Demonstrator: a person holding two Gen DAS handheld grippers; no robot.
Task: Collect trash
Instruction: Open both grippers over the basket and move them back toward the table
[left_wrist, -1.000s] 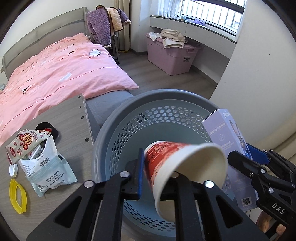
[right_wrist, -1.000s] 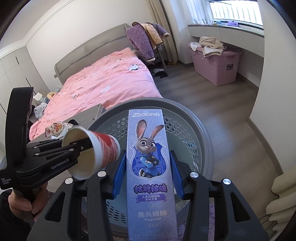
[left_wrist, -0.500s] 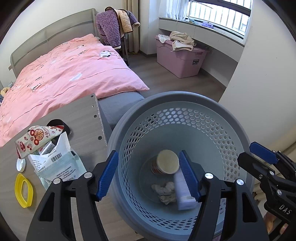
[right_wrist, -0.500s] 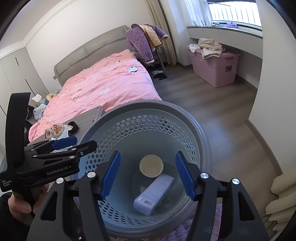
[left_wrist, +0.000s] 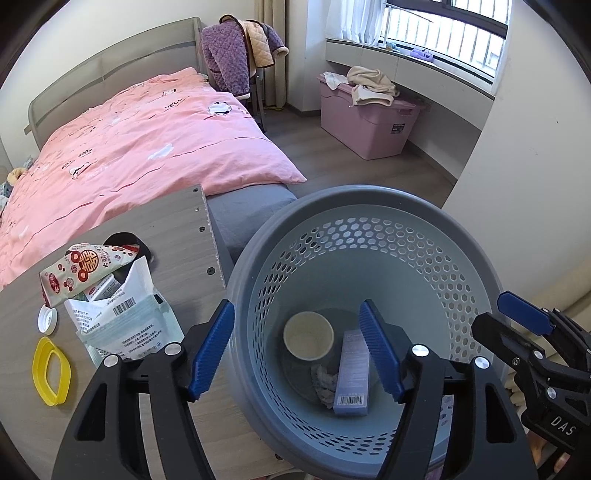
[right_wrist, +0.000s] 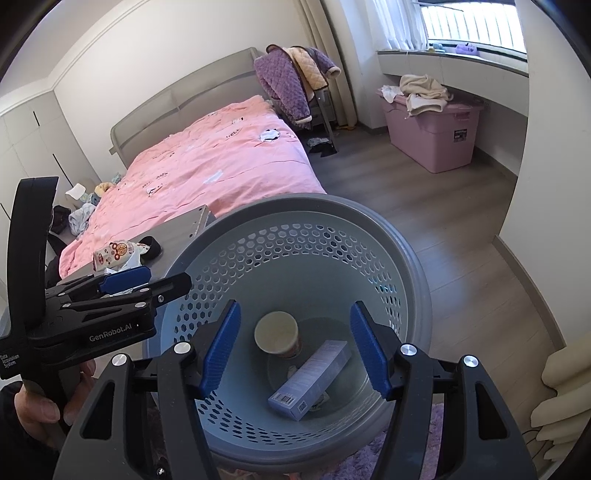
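Observation:
A grey perforated basket (left_wrist: 354, 195) (right_wrist: 295, 203) stands beside the table (left_wrist: 166, 229). Lying in its bottom are a paper cup (left_wrist: 308, 341) (right_wrist: 275, 332), a purple toothpaste box (left_wrist: 352, 373) (right_wrist: 310, 380) and a crumpled tissue (left_wrist: 325, 384). My left gripper (left_wrist: 295, 314) (right_wrist: 166, 278) hangs over the basket's left rim, jaws opening with nothing between them. My right gripper (right_wrist: 295, 314) (left_wrist: 495, 317) is open and empty above the basket. On the table lie a red-and-white snack packet (left_wrist: 81, 269), a white wipes pack (left_wrist: 129, 325), a yellow ring (left_wrist: 50, 369) and a white cap (left_wrist: 48, 319).
A bed with a pink cover (left_wrist: 147, 147) lies behind the table. A pink storage box (left_wrist: 365, 122) with clothes on it stands under the window. A chair draped with a purple jacket (left_wrist: 229, 62) is at the bed's far corner. A white wall (left_wrist: 517, 147) rises right of the basket.
Both grippers opened. The paper cup dropped from the left one and the toothpaste box from the right one; both now lie in the basket's bottom.

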